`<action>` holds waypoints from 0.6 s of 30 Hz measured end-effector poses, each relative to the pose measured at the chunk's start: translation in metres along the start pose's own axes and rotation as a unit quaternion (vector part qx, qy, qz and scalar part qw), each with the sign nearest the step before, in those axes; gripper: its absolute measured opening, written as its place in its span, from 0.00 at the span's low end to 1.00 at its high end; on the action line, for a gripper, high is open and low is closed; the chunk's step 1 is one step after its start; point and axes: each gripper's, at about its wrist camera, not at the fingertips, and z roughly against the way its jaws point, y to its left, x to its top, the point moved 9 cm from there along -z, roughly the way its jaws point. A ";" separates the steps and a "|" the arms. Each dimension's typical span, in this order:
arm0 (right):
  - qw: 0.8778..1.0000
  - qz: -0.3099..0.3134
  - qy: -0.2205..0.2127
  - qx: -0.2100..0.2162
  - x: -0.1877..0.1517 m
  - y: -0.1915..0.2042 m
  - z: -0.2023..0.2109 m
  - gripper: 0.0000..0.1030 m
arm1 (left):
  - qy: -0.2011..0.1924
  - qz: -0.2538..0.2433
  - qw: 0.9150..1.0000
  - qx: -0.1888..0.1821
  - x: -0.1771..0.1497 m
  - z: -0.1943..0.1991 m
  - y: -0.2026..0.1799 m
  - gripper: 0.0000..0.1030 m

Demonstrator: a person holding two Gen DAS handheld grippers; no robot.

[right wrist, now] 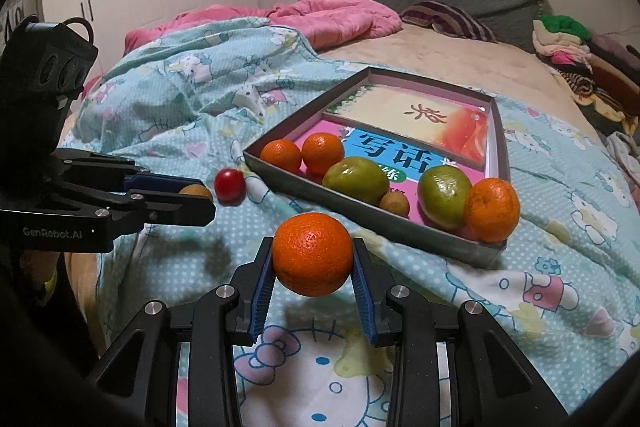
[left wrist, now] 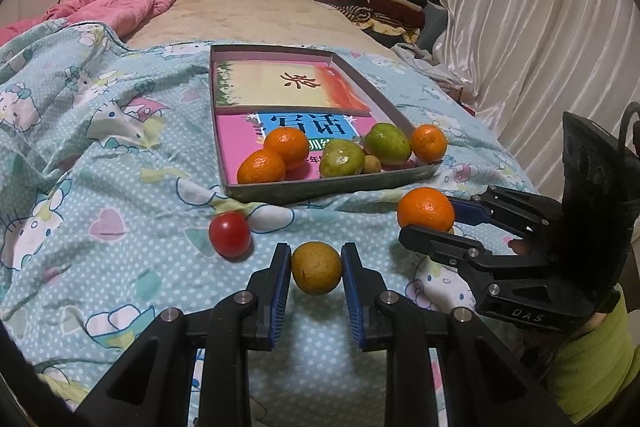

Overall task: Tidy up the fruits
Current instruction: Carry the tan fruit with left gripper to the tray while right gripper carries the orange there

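Left gripper [left wrist: 316,269] clamped on a small yellow-brown fruit [left wrist: 316,268], blue pads pressing both its sides, fruit clear of the bedspread [left wrist: 120,155]. Right gripper [right wrist: 313,255] clamped on an orange [right wrist: 313,254], also held clear of the cloth, shadow underneath it.

Both grippers sit off the near edge of the shallow grey box [left wrist: 320,187] that lies on the bedspread. In the left wrist view, right gripper is to the right of the left one, closer to the box's near right corner.

Red tomato [left wrist: 229,234] on the bedspread, just outside the box's near left corner, beside the left gripper's load, not touching it.

Inside the box, along the near wall: two oranges [left wrist: 276,157] touching each other at the near left corner, then a green fruit [left wrist: 341,158], a small brown fruit [left wrist: 372,163], a second green fruit [left wrist: 387,144], and another orange [left wrist: 429,143] at the near right corner. The fruit rests on a pink booklet [left wrist: 236,143]; a second booklet [left wrist: 280,83] fills the far half of the box.
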 end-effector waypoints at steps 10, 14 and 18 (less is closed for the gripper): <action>1.000 -0.010 -0.010 -0.007 0.006 -0.007 0.007 0.36 | -0.009 -0.002 1.000 -0.003 0.013 0.001 -0.008 0.25; 1.000 -0.013 -0.013 -0.011 0.008 -0.010 0.009 0.36 | -0.010 -0.004 1.000 -0.004 0.018 0.000 -0.010 0.25; 1.000 -0.018 -0.018 -0.015 0.011 -0.013 0.011 0.36 | -0.013 -0.006 1.000 -0.005 0.024 -0.001 -0.012 0.25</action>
